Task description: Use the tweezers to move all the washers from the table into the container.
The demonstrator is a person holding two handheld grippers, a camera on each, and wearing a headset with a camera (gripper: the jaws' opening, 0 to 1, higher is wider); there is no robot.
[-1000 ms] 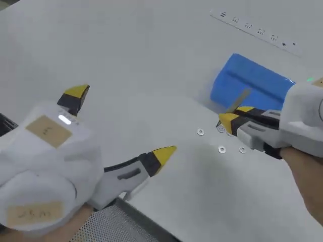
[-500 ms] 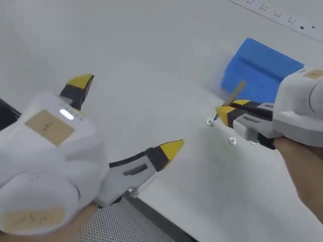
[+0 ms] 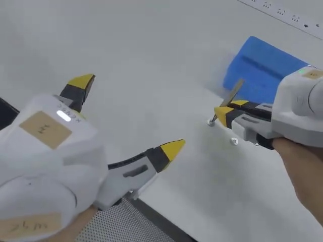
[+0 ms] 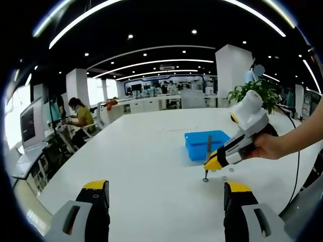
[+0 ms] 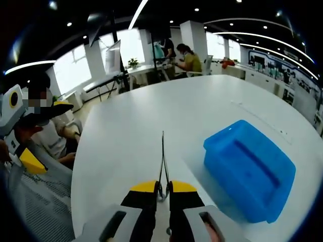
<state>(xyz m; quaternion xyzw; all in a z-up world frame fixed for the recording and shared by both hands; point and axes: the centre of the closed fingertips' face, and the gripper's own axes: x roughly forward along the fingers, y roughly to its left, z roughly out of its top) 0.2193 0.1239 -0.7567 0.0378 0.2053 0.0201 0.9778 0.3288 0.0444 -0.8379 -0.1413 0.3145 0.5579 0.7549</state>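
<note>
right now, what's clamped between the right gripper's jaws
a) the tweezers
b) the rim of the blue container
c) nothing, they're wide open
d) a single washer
A: in the right gripper view the right gripper has its jaws closed on the tweezers. In the head view the tweezers' tips point down at a washer lying near the blue container.
</note>
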